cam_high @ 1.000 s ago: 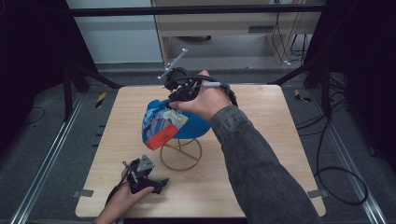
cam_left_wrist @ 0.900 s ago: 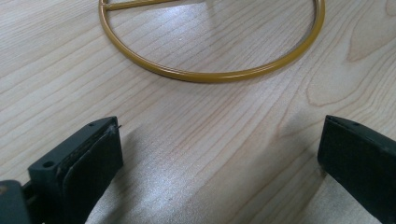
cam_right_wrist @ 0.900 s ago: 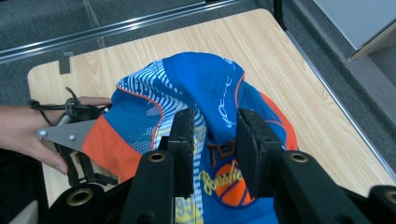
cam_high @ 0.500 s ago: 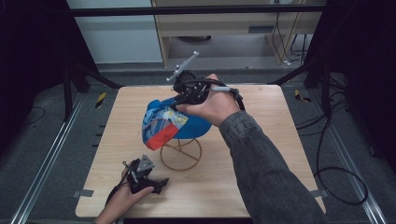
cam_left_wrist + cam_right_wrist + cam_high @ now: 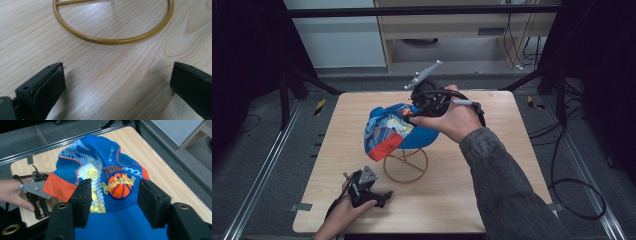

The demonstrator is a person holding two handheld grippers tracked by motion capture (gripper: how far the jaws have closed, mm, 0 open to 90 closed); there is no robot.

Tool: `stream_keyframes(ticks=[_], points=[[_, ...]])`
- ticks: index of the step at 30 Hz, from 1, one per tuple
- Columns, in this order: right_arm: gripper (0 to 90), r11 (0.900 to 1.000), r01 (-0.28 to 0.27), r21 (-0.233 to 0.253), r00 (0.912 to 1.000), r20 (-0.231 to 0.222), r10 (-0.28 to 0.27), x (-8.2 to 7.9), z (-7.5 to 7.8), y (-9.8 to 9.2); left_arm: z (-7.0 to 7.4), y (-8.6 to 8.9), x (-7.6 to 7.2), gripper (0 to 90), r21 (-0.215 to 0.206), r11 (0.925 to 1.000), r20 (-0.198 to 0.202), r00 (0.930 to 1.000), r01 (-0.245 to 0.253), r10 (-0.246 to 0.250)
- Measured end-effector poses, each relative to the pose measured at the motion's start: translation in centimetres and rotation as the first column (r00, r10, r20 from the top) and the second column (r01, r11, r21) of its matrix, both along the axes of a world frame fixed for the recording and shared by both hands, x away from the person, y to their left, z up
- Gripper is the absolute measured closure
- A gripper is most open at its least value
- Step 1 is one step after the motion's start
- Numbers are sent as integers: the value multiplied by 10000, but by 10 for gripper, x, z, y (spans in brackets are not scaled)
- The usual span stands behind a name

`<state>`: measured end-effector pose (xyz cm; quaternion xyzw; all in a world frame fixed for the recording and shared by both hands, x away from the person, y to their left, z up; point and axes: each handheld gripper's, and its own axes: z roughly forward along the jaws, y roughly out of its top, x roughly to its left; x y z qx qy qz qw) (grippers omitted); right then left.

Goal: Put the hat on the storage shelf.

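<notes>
High view: a blue fabric baseball cap with an orange-edged brim and a basketball print (image 5: 394, 131) sits draped over a thin brass-coloured wire stand with a round ring base (image 5: 406, 165) at the middle of the pale wooden desk (image 5: 492, 185). The right gripper (image 5: 418, 114) hovers at the cap's crown, on the far right side of it, and in the right gripper view its fingers (image 5: 82, 200) stand open, straddling the printed panel with the cap just below and ahead of them. The cap's long axis runs from the crown near that gripper down to the brim, which points toward the left gripper (image 5: 371, 192). The left gripper rests low on the desk, well apart from the cap; its fingers (image 5: 50, 85) are spread wide, facing the ring base. The right hand is clearly the nearer one.
</notes>
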<state>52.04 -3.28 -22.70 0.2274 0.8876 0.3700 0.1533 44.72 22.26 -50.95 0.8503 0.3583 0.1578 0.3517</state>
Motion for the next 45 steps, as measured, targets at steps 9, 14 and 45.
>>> stream_keyframes(ticks=[9,14,45], points=[[201,9973,673,303,9972,305,-683,-7,4,-22,0,0,0,0,-1,10000,-1,10000,0,0],[122,9940,990,458,9931,587,-1017,-10,7,-34,0,0,0,0,-1,10000,-1,10000,2,-2],[48,9700,2228,968,9690,870,-2313,-31,-13,-115,0,1,-1,0,6,10000,-3,10000,40,-40]])
